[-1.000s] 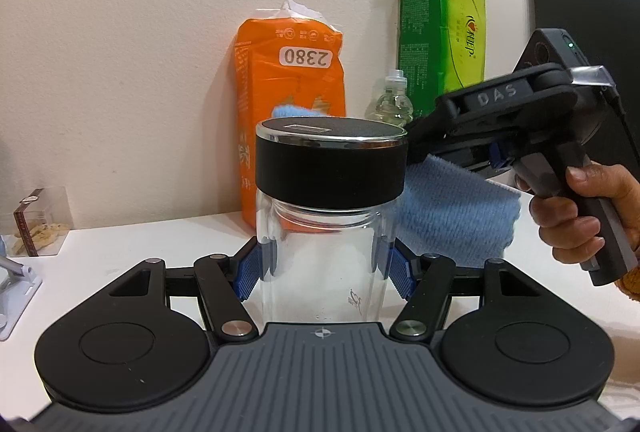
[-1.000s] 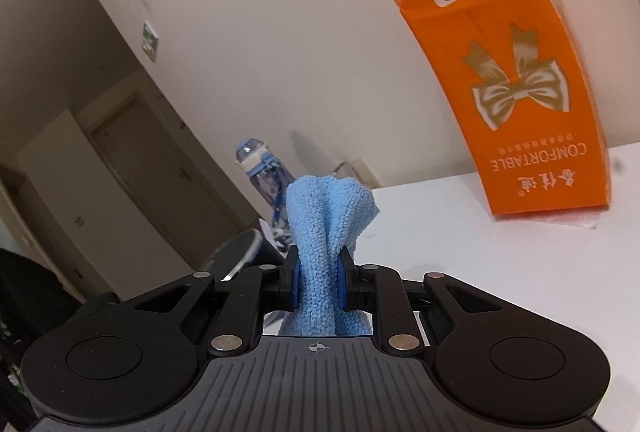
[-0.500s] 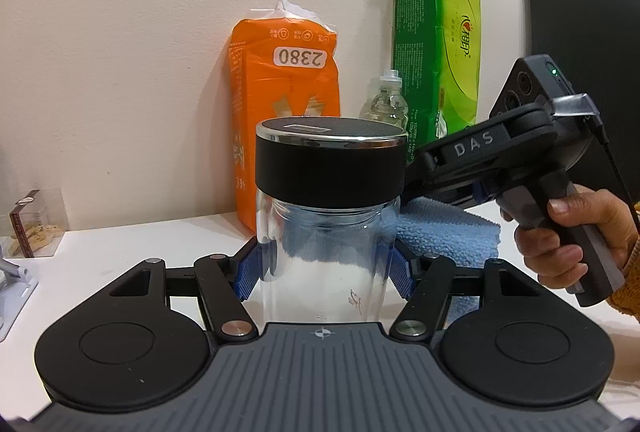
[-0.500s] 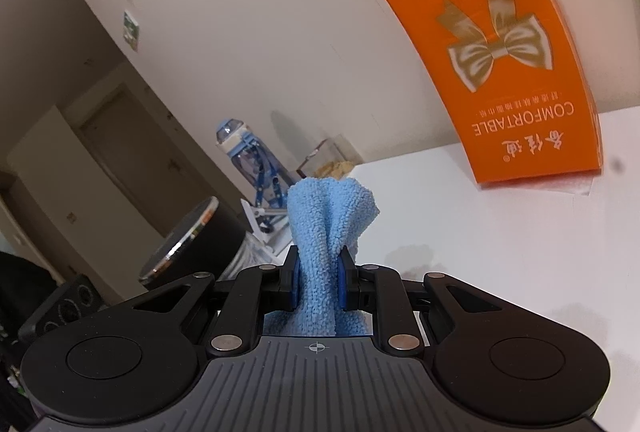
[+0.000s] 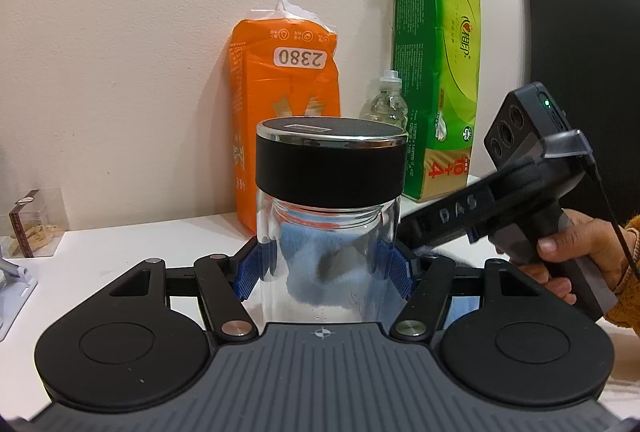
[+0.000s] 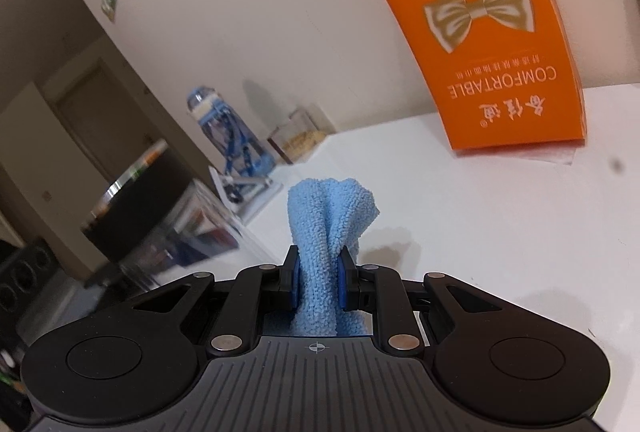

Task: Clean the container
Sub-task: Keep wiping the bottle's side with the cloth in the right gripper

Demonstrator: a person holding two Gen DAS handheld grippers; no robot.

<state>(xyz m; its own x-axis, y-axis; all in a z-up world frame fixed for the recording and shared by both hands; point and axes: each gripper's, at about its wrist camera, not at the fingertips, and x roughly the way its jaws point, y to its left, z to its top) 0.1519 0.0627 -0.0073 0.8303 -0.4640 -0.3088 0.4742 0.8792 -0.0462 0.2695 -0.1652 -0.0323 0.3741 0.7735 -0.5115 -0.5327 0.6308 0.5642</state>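
Note:
A clear glass jar point(image 5: 328, 264) with a black lid point(image 5: 330, 162) stands upright between the blue pads of my left gripper point(image 5: 325, 266), which is shut on it. My right gripper point(image 6: 318, 282) is shut on a light blue cloth point(image 6: 326, 232). In the left wrist view the right gripper point(image 5: 480, 216) sits low at the jar's far right side, and the cloth point(image 5: 316, 260) shows through the glass behind the jar. In the right wrist view the jar point(image 6: 148, 204) is blurred at the left.
An orange tissue pack point(image 5: 284, 112), a green tissue pack point(image 5: 436, 72) and a small plastic bottle point(image 5: 386, 104) stand against the wall. A clear box of snacks point(image 5: 34, 224) is at the left. A blue water bottle point(image 6: 224, 136) stands further left on the white table point(image 6: 500, 232).
My right gripper has dropped lower and moved in behind the jar with the cloth. The cloth now shows through the glass. The left gripper and jar have stayed put.

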